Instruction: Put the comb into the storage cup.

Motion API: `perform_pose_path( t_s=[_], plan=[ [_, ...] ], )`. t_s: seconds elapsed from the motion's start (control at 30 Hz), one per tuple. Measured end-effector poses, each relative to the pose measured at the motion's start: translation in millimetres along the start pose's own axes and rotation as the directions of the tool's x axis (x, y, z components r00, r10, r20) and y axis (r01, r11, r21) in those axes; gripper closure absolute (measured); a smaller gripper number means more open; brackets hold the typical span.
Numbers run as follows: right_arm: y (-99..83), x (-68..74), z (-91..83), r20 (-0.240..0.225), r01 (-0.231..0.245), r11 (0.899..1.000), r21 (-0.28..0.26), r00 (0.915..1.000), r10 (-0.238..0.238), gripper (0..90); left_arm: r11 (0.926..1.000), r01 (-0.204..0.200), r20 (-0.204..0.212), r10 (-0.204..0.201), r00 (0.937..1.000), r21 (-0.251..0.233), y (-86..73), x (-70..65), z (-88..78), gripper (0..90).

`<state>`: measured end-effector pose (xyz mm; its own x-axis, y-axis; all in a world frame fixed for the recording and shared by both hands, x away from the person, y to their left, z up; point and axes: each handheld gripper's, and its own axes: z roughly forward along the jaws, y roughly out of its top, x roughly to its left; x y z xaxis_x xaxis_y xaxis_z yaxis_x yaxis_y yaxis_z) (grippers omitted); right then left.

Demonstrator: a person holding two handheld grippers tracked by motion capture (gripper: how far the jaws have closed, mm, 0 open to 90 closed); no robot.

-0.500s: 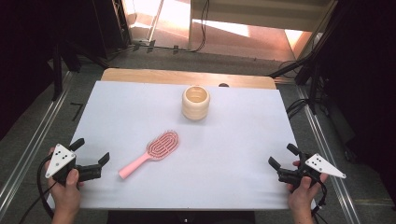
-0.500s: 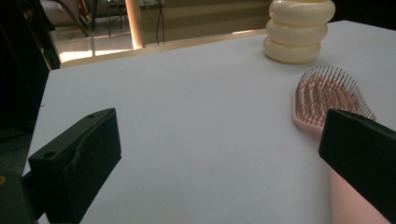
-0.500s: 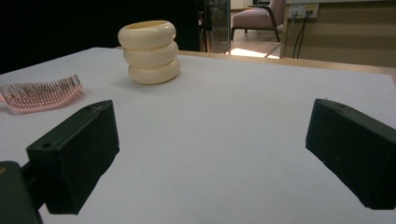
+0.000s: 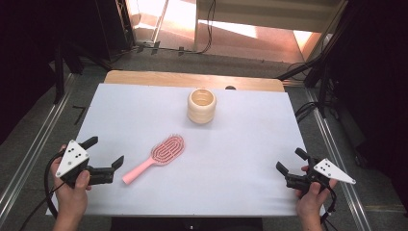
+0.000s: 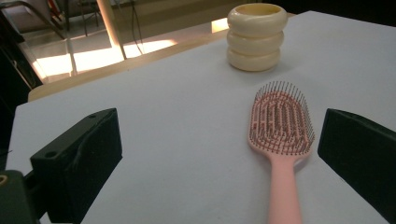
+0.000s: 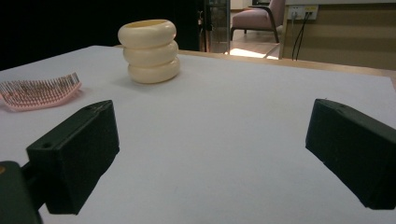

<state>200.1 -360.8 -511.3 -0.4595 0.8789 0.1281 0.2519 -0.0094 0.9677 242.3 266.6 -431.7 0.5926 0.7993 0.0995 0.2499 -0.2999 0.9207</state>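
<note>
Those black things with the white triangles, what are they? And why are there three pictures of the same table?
They are grabbing tools. A person holds one in each hand: the left gripper and the right gripper. Each has two black jaws that can pinch things, a bit like big tweezers.

One picture comes from a camera up high that looks down on the table. The other two come from little cameras riding on the grabbers, so you see their black jaws sticking up from the bottom.

On the white table lies a pink hairbrush, bristles up. Farther back stands a cream cup that looks like three stacked rings.

Nothing is held right now. Both grabbers are wide open with nothing between their jaws. The left one is close to the brush handle and points toward it.
</note>
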Motion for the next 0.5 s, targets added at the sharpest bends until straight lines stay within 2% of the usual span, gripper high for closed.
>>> perform_pose_path(
  t_s=[0.1,0.27,0.5],
  plan=[
    [-0.1,-0.3,0.0,0.001,0.002,1.0,-0.002,1.0,-0.002,1.1,0.9997,-0.016,0.031,0.015,0.9994,0.017,7.3,-3.8,3.8,0.4],
    [0.0,1.6,0.6,0.0,0.015,1.0,0.003,0.9999,-0.015,1.1,0.9982,-0.029,0.048,0.026,0.9985,0.053,16.9,-8.5,12.9,0.4],
    [0.1,1.1,0.6,-0.003,0.007,1.0,0.002,1.0,-0.007,1.1,0.9891,-0.042,0.084,0.03,0.996,0.142,28.6,-12.1,29.7,0.4]
  ],
)
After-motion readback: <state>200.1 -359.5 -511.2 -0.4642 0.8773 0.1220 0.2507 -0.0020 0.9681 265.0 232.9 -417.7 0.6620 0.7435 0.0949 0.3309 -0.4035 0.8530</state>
